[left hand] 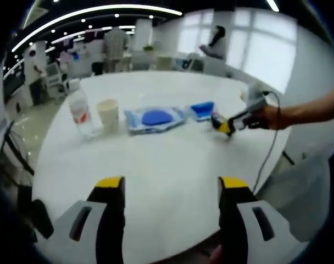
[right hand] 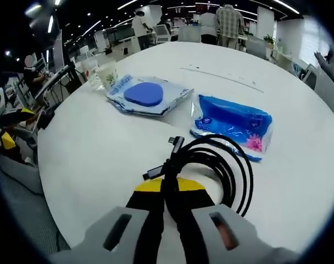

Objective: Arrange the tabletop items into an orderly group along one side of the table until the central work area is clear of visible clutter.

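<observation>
- Left gripper (left hand: 171, 190): jaws spread wide apart with nothing between them; yellow-tipped, hovering over the near, bare part of the white round table (left hand: 172, 159).
- Right gripper (right hand: 168, 190): jaws pressed together on a coiled black cable (right hand: 211, 159); the coil loops out to the right of the jaws and lies on the table (right hand: 101, 159); two connector ends stick out above and to the left of the jaw tips.
- In the left gripper view the right gripper (left hand: 228, 124) shows at the far right side of the table, held by a person's hand (left hand: 270, 116); its cord hangs off the table edge.
- Items in a row across the far half of the table, left gripper view, left to right: clear plastic bottle (left hand: 80, 111) with a red label, upright; pale cup (left hand: 107, 114), upright, just beside the bottle; flat plastic pack with a blue oval (left hand: 156, 118), lying flat; blue tissue packet (left hand: 202, 110), near the right gripper.
- Right gripper view: the tissue packet (right hand: 232, 125) lies just beyond the cable coil, apart from it; the flat pack (right hand: 148, 94) lies to its left, near but not touching; the cup (right hand: 107, 73) and bottle (right hand: 90, 69) stand farther back at the table edge.
- Background: an open office with desks and several standing people (right hand: 229, 22); ceiling light strips.
</observation>
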Demonstrator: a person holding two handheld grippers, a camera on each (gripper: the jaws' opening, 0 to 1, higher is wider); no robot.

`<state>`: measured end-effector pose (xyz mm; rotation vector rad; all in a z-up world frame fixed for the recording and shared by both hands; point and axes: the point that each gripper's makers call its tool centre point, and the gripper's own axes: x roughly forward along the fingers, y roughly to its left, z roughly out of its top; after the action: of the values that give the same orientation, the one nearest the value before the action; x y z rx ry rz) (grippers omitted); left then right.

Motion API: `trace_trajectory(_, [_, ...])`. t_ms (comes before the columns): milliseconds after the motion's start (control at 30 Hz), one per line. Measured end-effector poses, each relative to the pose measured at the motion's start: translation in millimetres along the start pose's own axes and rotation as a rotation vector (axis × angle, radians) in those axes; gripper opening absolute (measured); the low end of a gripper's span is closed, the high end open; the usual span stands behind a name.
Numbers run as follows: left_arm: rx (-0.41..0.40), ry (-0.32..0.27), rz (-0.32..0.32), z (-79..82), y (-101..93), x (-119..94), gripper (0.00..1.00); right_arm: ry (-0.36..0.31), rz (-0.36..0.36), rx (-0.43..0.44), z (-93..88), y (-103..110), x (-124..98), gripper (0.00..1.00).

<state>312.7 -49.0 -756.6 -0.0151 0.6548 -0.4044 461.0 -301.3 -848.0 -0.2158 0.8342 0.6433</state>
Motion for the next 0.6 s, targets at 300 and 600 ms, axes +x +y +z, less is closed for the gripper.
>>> trace_trajectory(300, [0.005,0.002,-0.004,0.8,-0.5,-2,0.66,-0.027,0.016,-0.031,18.5,15,-2,0.06])
trace_trajectory(600, [0.008,-0.005,-0.004,3.7,-4.0,-7,0.66,-0.041,0.052,-0.072,32.8,38,5,0.06])
